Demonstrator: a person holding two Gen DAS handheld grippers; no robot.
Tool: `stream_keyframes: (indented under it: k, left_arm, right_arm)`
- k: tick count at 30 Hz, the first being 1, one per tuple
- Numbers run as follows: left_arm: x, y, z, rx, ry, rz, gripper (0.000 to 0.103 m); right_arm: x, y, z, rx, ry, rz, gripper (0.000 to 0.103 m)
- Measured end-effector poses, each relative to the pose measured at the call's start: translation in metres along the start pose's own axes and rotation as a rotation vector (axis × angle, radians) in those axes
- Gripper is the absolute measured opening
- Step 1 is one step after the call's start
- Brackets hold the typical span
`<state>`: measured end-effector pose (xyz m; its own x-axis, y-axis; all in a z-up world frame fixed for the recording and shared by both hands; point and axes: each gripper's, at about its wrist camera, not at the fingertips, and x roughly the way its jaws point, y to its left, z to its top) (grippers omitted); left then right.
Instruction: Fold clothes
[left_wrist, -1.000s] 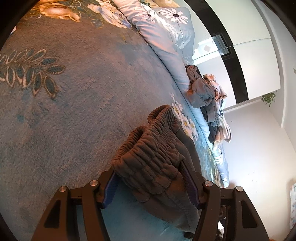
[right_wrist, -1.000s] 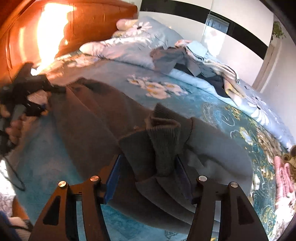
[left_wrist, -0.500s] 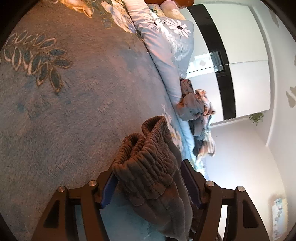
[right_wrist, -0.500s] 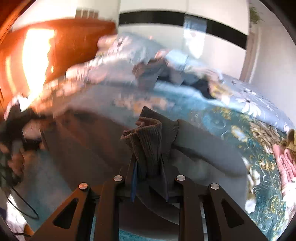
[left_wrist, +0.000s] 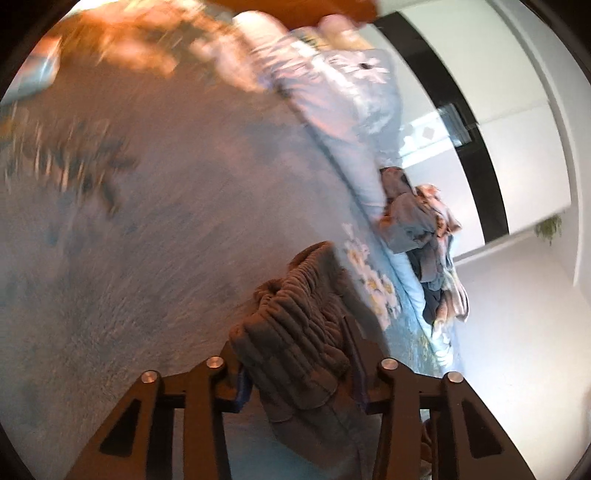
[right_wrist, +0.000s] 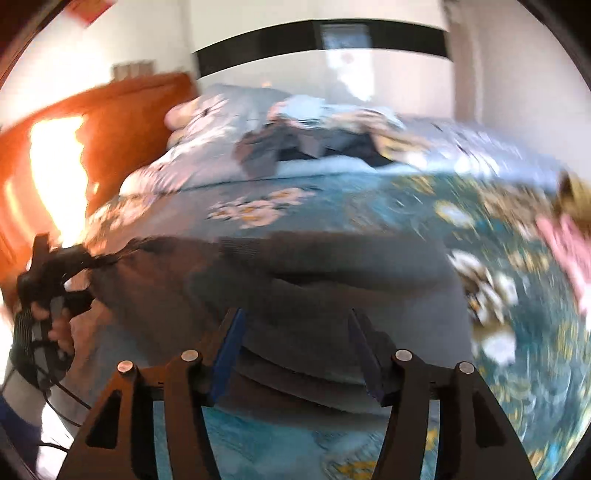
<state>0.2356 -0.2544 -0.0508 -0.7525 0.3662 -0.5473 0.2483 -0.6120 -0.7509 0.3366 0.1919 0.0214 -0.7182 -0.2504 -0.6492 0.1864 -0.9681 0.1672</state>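
The left claw (left_wrist: 297, 354) is clamped on the bunched elastic waistband of a pair of grey sweatpants (left_wrist: 295, 332), the ribbed cloth squeezed between its two blue-padded fingers (left_wrist: 242, 384) and spilling out past them toward 12 o'clock. From the right wrist view the same sweatpants (right_wrist: 314, 280) lie spread flat across the bed (right_wrist: 517, 332), stretching from the person's left hand (right_wrist: 55, 314) at 9 o'clock to about the middle of the picture. The right claw (right_wrist: 295, 347) hangs just over the cloth with its fingers spread wide and nothing between them; whether the tips touch the fabric I cannot tell.

The bed carries a teal blanket with a flower print (left_wrist: 147, 221). A heap of other clothes (left_wrist: 421, 236) sits at 3 o'clock in the left view, near the far edge, beside a pale floral pillow (left_wrist: 343, 96). An orange wooden headboard (right_wrist: 110, 122) glares at 10 o'clock in the right view. Both pictures are smeared by motion.
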Motion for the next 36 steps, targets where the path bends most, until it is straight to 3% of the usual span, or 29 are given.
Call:
stream_keyframes:
  k: [5, 9, 13, 16, 19, 24, 27, 29, 31, 33, 36]
  left_arm:
    - [-0.041, -0.108, -0.005, 0.306, -0.100, -0.107, 0.042]
    - [-0.059, -0.197, -0.038, 0.540, -0.105, -0.252, 0.041]
    - [-0.034, -0.261, -0.093, 0.709, 0.003, -0.363, 0.036]
    - [0.012, -0.280, -0.142, 0.812, 0.126, -0.331, 0.035]
    - [0.056, -0.277, -0.182, 0.828, 0.275, -0.301, 0.035]
    - [0.079, -0.268, -0.237, 0.917, 0.414, -0.267, 0.035]
    - [0.081, -0.264, -0.252, 0.941, 0.468, -0.274, 0.039]
    - [0.077, -0.260, -0.249, 0.898, 0.511, -0.338, 0.058]
    - [0.073, -0.257, -0.240, 0.797, 0.580, -0.425, 0.070]
    - [0.067, -0.256, -0.230, 0.731, 0.611, -0.464, 0.070]
    - [0.048, -0.250, -0.201, 0.669, 0.561, -0.487, 0.070]
  right_arm:
    - [-0.024, -0.041, -0.003, 0.107, -0.059, -0.026, 0.059]
    - [-0.041, -0.062, -0.007, 0.166, -0.093, -0.043, 0.059]
    - [-0.051, -0.083, -0.012, 0.227, -0.112, -0.047, 0.059]
    - [-0.055, -0.094, -0.017, 0.256, -0.114, -0.061, 0.059]
    - [-0.058, -0.103, -0.025, 0.281, -0.109, -0.077, 0.059]
    - [-0.063, -0.121, -0.033, 0.339, -0.100, -0.094, 0.059]
    - [-0.064, -0.128, -0.033, 0.372, -0.101, -0.077, 0.059]
    - [-0.065, -0.126, -0.031, 0.369, -0.102, -0.063, 0.059]
    - [-0.064, -0.124, -0.028, 0.362, -0.101, -0.051, 0.059]
    - [-0.063, -0.122, -0.024, 0.366, -0.103, -0.030, 0.059]
    - [-0.050, -0.117, -0.015, 0.359, -0.064, 0.016, 0.059]
